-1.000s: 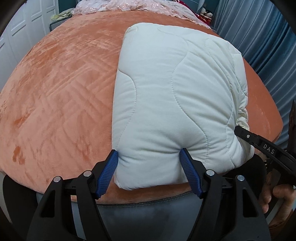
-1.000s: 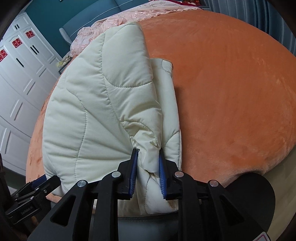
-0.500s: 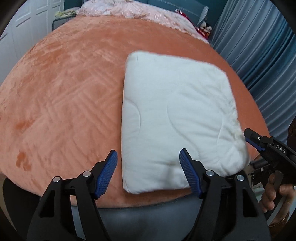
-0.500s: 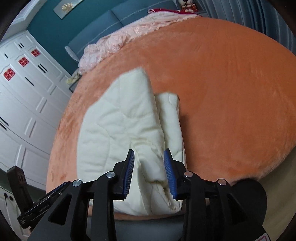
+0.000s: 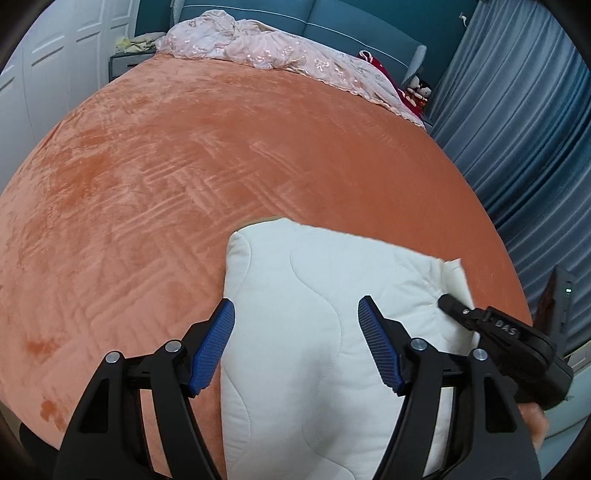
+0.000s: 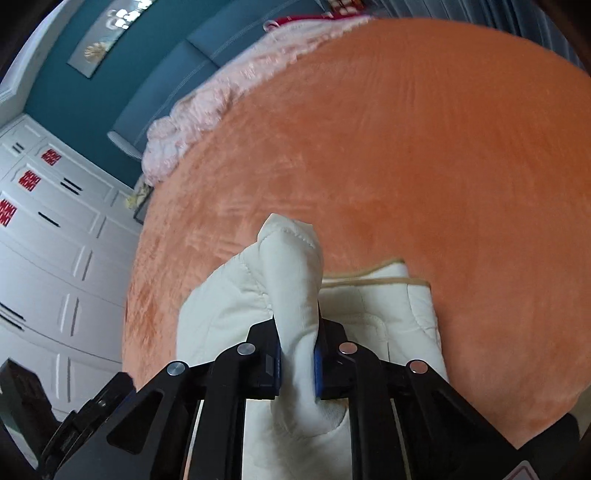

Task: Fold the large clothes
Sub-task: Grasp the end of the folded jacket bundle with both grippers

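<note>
A white quilted garment (image 5: 295, 295) lies folded into a thick pad on the orange bed cover (image 5: 166, 177), near the bed's front edge. My left gripper (image 5: 295, 343) hovers over its near part, open wide. Neither blue pad presses on the fabric. My right gripper (image 6: 299, 332) is closing its jaws, and they pinch a raised fold of the garment (image 6: 291, 266) that stands up between the pads. In the left wrist view the right gripper's tip (image 5: 448, 303) sits at the garment's right edge. Under the fold, a flatter layer with a tan hem (image 6: 373, 280) rests on the bed.
A crumpled pink lace spread (image 5: 280, 55) lies along the blue headboard (image 5: 351, 26). Blue curtains (image 5: 524, 147) hang on the right, and white wardrobe doors (image 6: 48, 266) stand on the left. A person's hand (image 5: 535, 421) holds the right gripper's handle.
Both grippers have lifted and drawn back, so the garment sits lower and smaller in view. The right gripper let go, opened, then closed on a fold and raised it. The left stayed open.
</note>
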{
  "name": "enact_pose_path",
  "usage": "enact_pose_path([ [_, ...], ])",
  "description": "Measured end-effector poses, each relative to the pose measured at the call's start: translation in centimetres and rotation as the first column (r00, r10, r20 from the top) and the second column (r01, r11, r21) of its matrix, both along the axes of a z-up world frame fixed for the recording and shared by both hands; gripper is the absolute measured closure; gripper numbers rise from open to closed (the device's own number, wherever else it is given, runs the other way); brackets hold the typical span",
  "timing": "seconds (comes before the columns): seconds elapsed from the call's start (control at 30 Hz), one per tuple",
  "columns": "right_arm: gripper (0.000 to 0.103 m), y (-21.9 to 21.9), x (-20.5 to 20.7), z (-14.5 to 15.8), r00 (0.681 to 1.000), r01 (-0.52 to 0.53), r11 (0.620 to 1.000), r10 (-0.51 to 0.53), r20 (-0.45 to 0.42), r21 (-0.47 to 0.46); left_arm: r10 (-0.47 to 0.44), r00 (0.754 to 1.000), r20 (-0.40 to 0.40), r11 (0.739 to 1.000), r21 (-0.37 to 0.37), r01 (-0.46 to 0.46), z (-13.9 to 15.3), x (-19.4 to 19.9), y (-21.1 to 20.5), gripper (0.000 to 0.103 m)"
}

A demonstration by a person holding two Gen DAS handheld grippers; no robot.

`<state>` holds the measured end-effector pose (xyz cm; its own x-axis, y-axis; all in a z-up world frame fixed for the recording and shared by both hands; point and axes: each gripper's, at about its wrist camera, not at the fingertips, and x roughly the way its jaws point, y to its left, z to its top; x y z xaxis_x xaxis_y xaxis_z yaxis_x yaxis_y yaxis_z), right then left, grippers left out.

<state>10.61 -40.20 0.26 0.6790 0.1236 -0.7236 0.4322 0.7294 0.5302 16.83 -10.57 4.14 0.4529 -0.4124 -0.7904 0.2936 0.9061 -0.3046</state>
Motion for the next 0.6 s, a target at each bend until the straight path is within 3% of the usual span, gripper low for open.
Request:
enact_pose_path([
  [0.1, 0.093, -0.1, -1.4, -0.4, 0.998, 0.051, 0.99, -0.055, -0.023, -0.134, -0.044, 0.999, -0.02, 0.999, 0.031, 0.044, -1.7, 0.2, -2.6, 0.036],
  [0.2, 0.093, -1.1, -1.3, -3.6, 0.993, 0.047, 0.985, -0.064, -0.098, -0.168, -0.063, 0.996, -0.061, 0.996, 0.053, 0.066, -4.3, 0.3, -4.9, 0.036],
  [0.37, 0.089, -2.0, -0.5, -6.9, 0.99, 0.026, 0.983, -0.05, -0.129, -0.183, -0.07, 0.997, 0.033, 0.983, 0.173, 0.063, -6.4, -0.2, -7.8, 0.031],
  [0.6, 0.082, -0.5, 0.4, -8.9, 0.992, -0.009, 0.966, -0.025, -0.127, -0.259, -0.026, 0.997, 0.075, 0.983, 0.186, 0.011, -9.7, 0.6, -7.7, 0.02],
])
